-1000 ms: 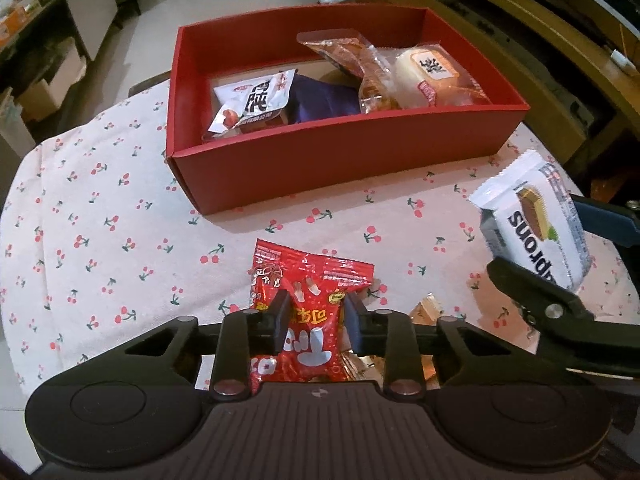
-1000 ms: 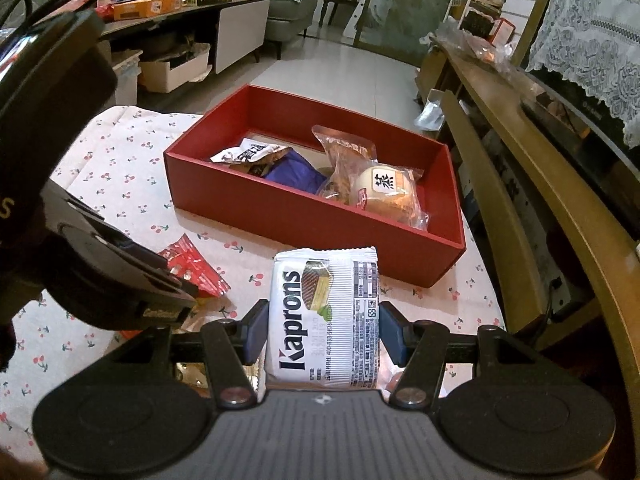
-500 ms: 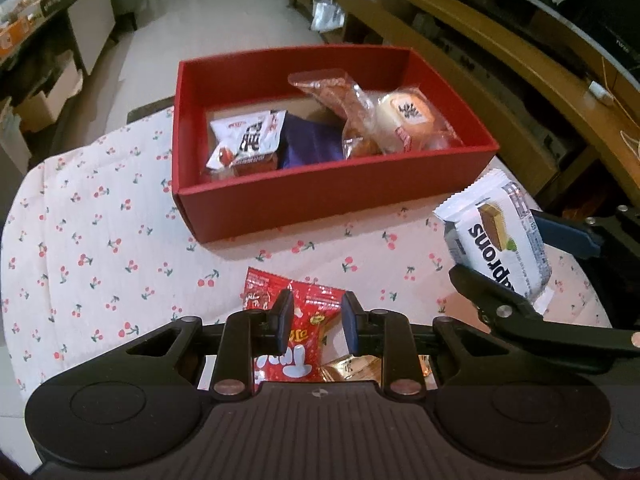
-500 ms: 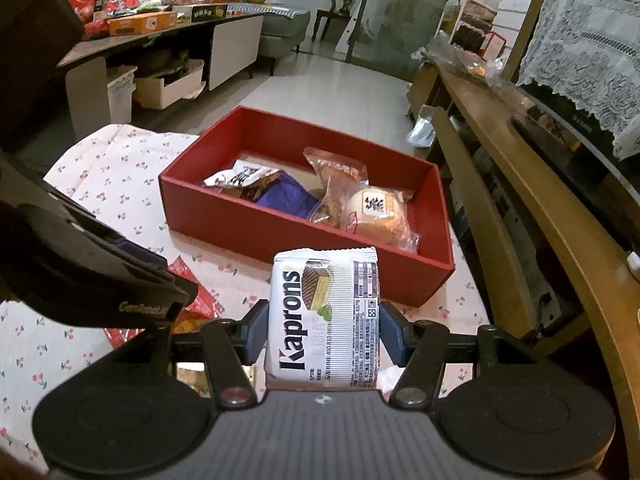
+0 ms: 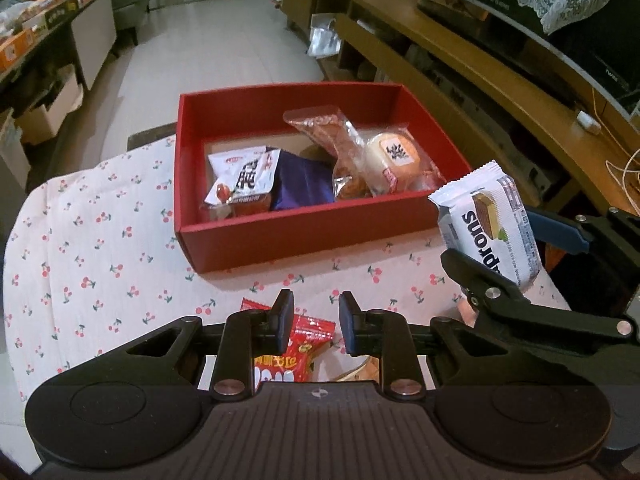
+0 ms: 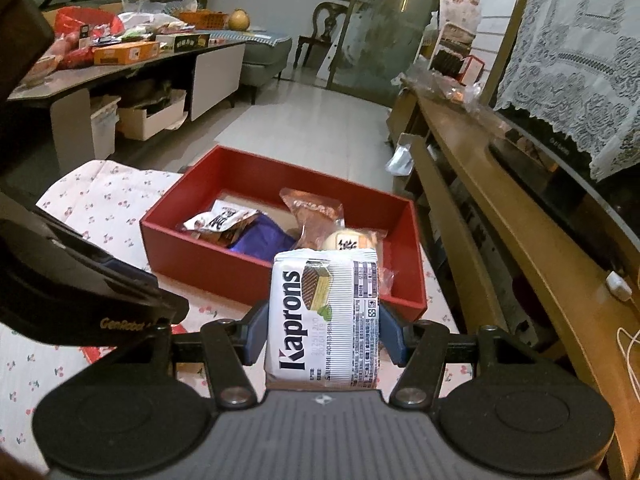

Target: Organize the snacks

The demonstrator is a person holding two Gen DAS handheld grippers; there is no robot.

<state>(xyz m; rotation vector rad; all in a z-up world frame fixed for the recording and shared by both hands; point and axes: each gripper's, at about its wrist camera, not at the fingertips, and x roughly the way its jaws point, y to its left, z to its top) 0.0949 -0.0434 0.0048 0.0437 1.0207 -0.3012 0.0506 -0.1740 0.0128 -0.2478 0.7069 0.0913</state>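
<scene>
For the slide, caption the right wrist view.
Right gripper holds a Kaprons wafer pack above the cherry-print tablecloth, short of the red box.

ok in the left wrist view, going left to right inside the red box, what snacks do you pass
White and red packet → purple packet → clear-wrapped brown pastry → round cake with a black character label, all inside the red box.
</scene>
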